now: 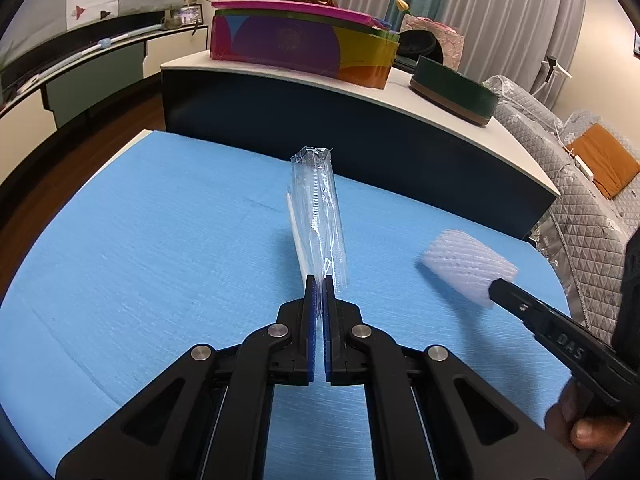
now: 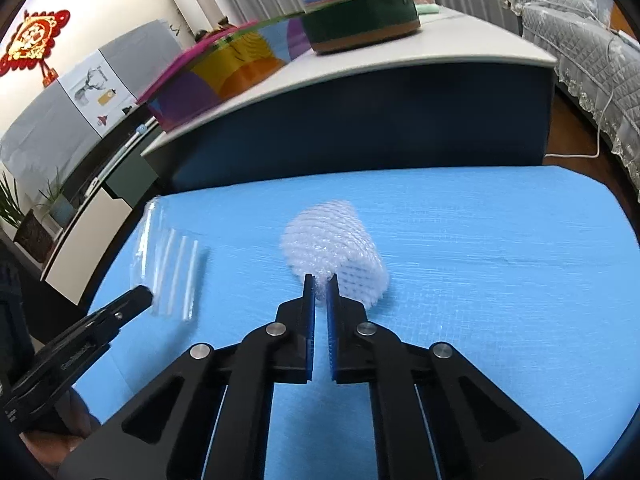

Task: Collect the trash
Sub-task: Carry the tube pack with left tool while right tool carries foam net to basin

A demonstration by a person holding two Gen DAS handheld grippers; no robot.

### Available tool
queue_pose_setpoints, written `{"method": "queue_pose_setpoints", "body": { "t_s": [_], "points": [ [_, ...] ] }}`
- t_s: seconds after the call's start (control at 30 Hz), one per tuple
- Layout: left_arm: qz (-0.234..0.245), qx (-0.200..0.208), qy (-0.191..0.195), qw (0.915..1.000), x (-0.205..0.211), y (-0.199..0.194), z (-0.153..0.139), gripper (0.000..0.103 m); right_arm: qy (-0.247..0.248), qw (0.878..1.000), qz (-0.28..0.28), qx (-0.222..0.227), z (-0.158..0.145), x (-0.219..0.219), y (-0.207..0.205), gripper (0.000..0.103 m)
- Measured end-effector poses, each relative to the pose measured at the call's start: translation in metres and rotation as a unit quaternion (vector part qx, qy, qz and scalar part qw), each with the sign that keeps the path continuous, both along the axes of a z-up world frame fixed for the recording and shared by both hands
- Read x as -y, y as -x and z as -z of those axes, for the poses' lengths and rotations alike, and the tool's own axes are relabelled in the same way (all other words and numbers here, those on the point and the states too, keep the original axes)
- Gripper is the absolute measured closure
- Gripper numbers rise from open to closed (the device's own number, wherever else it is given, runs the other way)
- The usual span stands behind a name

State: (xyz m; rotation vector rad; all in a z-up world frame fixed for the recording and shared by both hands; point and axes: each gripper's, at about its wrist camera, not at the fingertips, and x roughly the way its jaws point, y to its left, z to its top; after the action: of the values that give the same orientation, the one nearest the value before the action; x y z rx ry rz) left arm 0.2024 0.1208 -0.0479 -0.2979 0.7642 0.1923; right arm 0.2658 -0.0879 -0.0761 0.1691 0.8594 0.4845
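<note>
Firmly, the left tongs (image 1: pixel 319 280) pinch a clear crinkled plastic sleeve (image 1: pixel 320 216) with a white straw inside, lifted above the blue foam-covered counter (image 1: pixel 160 240). Beside them, the right tongs (image 2: pixel 320 280) clamp a white foam net tube (image 2: pixel 332 248) over that counter. Behind stands a multicoloured box (image 1: pixel 296 46).

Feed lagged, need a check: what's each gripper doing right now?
Left gripper: closed on the clear plastic wrapper.
Right gripper: closed on the white foam net.
</note>
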Motion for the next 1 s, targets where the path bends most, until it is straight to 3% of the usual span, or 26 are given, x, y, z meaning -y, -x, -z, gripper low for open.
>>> {"method": "queue_pose_setpoints", "body": {
  "t_s": [0.53, 0.8, 1.0],
  "points": [
    [0.062, 0.037, -0.022, 0.9971, 0.047, 0.037, -0.030, 0.100, 0.035, 0.996, 0.052, 0.071, -0.076, 0.068, 0.094, 0.098],
    [0.112, 0.059, -0.026, 0.9916, 0.083, 0.064, -0.047, 0.100, 0.064, 0.988, 0.084, 0.114, -0.114, 0.108, 0.149, 0.098],
    [0.156, 0.070, -0.027, 0.9848, 0.114, 0.080, -0.054, 0.100, 0.060, 0.980, 0.141, 0.130, -0.125, 0.146, 0.181, 0.098]
  ]
}}
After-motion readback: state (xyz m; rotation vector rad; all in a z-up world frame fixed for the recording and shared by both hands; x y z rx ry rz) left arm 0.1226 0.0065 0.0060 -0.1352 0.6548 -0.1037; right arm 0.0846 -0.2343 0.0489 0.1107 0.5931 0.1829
